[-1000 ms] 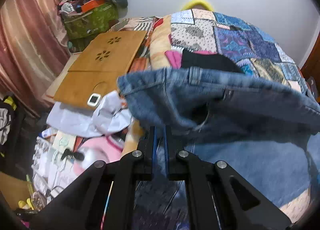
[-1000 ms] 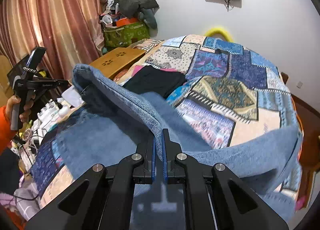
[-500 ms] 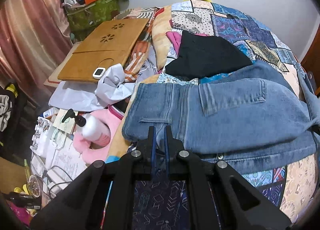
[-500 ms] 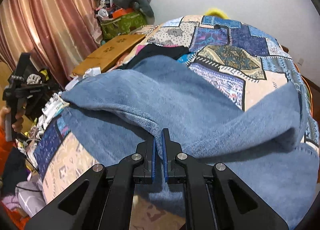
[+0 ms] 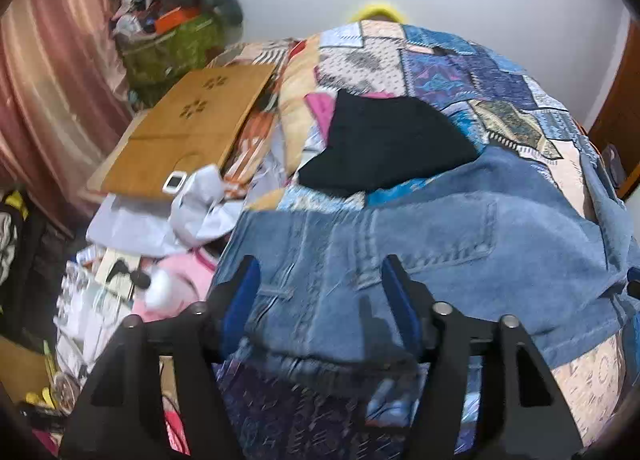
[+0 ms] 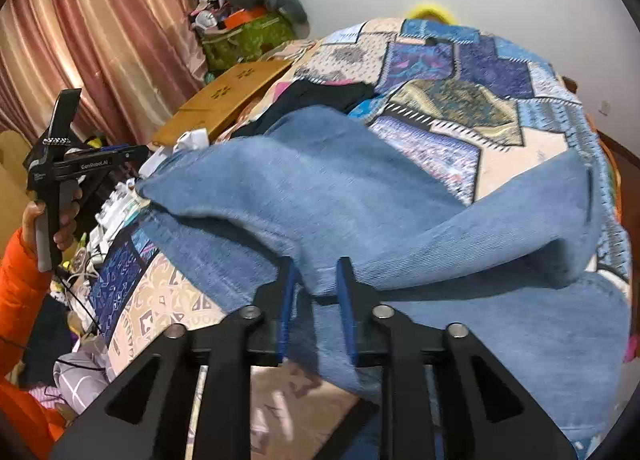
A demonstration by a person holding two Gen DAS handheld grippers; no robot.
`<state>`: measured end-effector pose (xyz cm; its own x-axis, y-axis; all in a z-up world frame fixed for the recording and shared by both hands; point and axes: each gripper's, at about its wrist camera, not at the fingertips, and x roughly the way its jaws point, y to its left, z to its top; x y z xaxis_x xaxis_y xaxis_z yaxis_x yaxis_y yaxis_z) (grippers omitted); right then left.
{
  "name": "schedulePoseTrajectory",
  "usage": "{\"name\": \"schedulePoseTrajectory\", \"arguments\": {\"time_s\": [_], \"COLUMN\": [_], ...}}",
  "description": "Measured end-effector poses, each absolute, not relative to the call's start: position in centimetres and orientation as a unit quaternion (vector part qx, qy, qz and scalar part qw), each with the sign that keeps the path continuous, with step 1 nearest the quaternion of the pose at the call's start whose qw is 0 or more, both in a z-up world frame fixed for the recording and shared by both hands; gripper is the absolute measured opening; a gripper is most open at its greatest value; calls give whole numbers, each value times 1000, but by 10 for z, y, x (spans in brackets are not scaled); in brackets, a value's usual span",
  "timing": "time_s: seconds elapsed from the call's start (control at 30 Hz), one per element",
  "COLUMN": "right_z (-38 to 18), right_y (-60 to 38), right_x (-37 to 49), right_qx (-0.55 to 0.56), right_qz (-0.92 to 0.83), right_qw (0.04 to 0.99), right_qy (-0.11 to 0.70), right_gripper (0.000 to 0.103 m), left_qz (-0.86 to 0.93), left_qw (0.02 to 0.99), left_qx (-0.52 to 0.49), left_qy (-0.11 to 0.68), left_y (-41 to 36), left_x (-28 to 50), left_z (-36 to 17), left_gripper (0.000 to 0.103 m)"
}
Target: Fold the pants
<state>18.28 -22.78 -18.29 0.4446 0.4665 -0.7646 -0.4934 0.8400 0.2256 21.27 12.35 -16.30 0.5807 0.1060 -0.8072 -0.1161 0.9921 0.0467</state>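
Observation:
The blue jeans (image 5: 440, 244) lie folded over on the patchwork quilt (image 5: 460, 72), back pocket up. My left gripper (image 5: 320, 276) hovers at their near waist edge. Its jaws are opening wide, and the denim lies below and between them without being gripped. In the right wrist view, the jeans (image 6: 360, 188) form a thick folded layer with a leg running right. My right gripper (image 6: 316, 268) has its jaws opening, a little apart, with the fold's edge loose between them. The left gripper (image 6: 134, 150) also shows there at the left, held by a hand in an orange sleeve (image 6: 20, 280).
A black garment (image 5: 384, 144) lies on the quilt just beyond the jeans. A wooden lap desk (image 5: 188, 140) leans at the bed's left side. Papers, bottles and a pink item (image 5: 176, 284) crowd the floor below it. Curtains (image 6: 100, 32) and a green bag (image 6: 244, 40) stand behind.
A second ago both grippers were shut on the raised denim. The jeans were brought down and laid flat, and now both sets of jaws have parted, the left far wider.

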Motion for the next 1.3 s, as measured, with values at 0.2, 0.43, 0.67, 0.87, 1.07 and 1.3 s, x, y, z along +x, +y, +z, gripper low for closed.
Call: {"name": "schedulePoseTrajectory", "arguments": {"time_s": [0.2,0.43,0.67,0.87,1.07,1.3], "right_z": [-162,-164,-189,-230,-259,-262], "right_y": [-264,-314,-347,-370,-384,-387], "right_x": [201,261,337,395,422,416], "right_qx": [2,13,47,72,90,74], "right_qz": [220,127,75,30,0,0], "right_qw": [882,895,871,842,839,852], "right_qy": [418,427,483,533,536,518], "right_gripper": [65,71,71,71,71,24], "left_qz": [37,27,11,-1,2,14], "left_qw": [890,885,880,869,862,858], "left_qx": [1,10,9,17,31,36], "left_qy": [455,464,475,495,505,513], "left_y": [97,76,58,49,48,51], "left_x": [244,286,328,347,350,350], "left_z": [-157,-160,-166,-184,-200,-204], "left_gripper": [95,97,97,97,97,97]}}
